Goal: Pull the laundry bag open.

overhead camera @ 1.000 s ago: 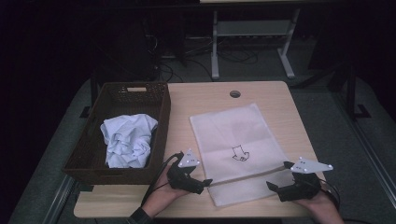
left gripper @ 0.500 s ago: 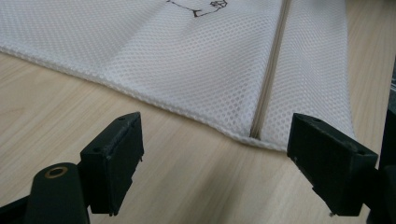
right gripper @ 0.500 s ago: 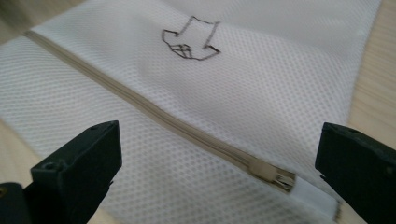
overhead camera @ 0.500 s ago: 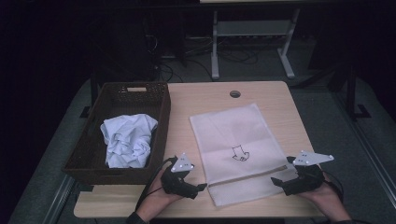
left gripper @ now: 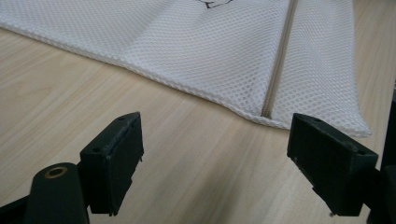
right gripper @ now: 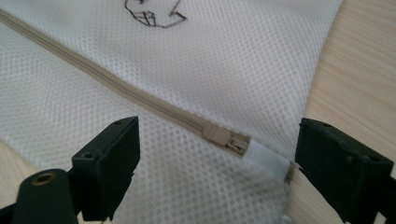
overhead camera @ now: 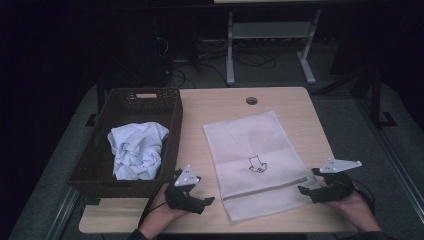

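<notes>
White mesh laundry bag (overhead camera: 256, 166), flat rectangular pouch of fine netting with a beige zip (right gripper: 116, 91) running across its near end and a small black line drawing (overhead camera: 258, 164) at mid-panel; it lay spread on the pale wooden table (overhead camera: 220, 107), right of the dark woven basket (overhead camera: 172, 125) that held a crumpled light-blue cloth (overhead camera: 136, 150). Judged light, limp and thin, likely to slide and bunch rather than lift cleanly; the beige zip pull (right gripper: 224, 138) at the bag's right near edge looked the surest place to grip, with the opposite zip end pinned. Left gripper (overhead camera: 201, 201): jaws apart over bare wood, just short of the bag's left near corner. Right gripper (overhead camera: 308, 190): jaws apart though just closing somewhat, straddling the pull, not yet pressing it.
</notes>
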